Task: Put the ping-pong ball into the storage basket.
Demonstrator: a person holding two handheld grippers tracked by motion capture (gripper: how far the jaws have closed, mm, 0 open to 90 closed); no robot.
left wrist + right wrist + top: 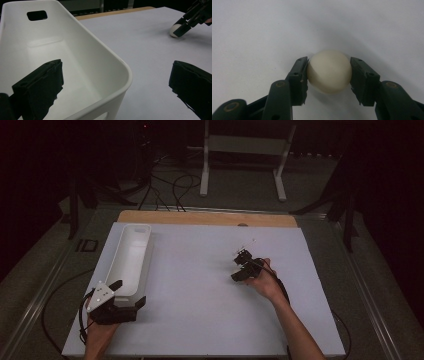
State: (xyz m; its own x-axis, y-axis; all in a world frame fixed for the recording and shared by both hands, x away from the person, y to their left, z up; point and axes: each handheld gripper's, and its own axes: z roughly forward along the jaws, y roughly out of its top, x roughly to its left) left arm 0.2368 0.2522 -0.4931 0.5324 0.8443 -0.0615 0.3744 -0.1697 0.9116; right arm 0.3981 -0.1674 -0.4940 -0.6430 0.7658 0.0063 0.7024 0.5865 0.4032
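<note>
Right gripper (329,75): closing on the ball (329,72), pads pressing it from both sides, down at the table (262,30).
Ball: sitting on the table's right half, between the right jaws, well apart from the bin (128,257).
Left gripper (116,85): standing open, one jaw reaching inside the bin (75,55) and the other outside, straddling its near corner; no pad is touching the wall.
Bin: white, lying along the table's left edge, with a handle slot in its far end.
Hands: each holding its gripper, forearms coming in from the near side.
</note>
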